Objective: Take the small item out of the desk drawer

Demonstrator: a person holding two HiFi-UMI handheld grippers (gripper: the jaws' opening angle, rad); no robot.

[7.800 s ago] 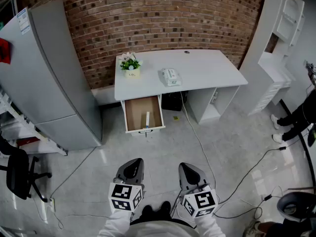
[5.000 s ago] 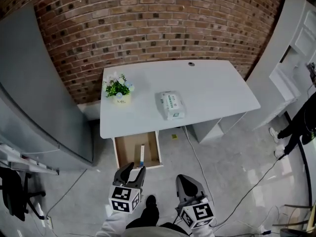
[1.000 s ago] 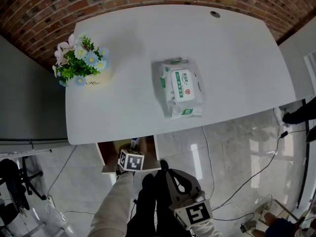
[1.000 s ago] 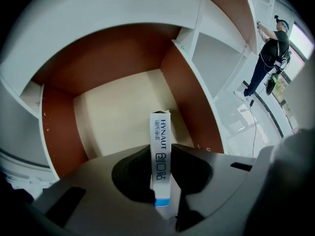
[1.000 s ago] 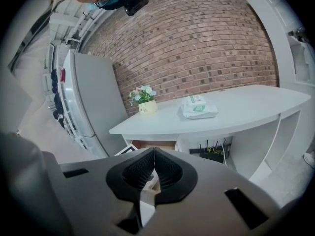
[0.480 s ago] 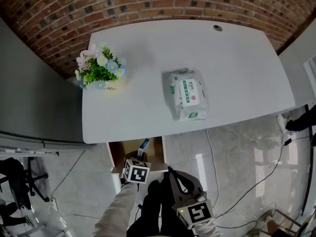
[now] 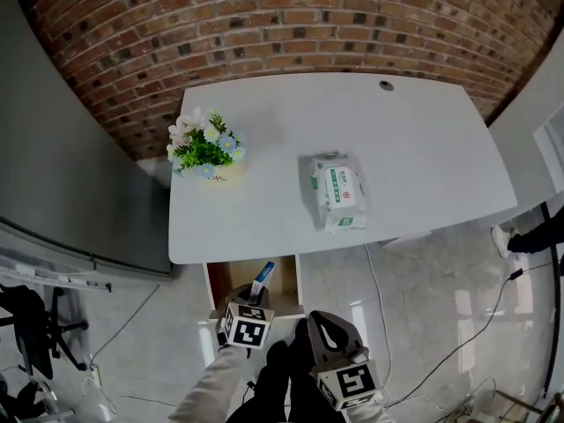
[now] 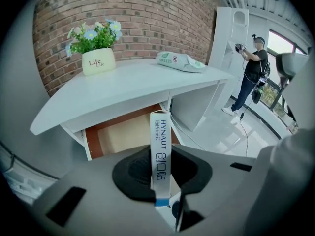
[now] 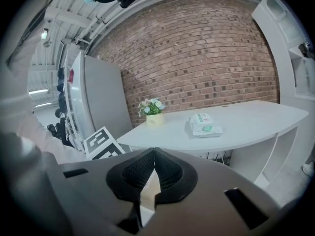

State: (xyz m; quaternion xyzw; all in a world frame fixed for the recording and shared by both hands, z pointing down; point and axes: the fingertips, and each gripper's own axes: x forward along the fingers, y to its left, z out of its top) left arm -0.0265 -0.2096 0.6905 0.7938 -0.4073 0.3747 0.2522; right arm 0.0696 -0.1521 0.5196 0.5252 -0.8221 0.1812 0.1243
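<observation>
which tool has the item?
The left tool, shut on the slim white HYNAUT pack over the open drawer; the right tool is shut on nothing.

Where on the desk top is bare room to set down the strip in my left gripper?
Bare desk top lies between the flower pot and the wipes pack, nearest the left gripper and its strip. A wider bare patch runs right of the pack to the desk's end. Crowded only around the pot.
</observation>
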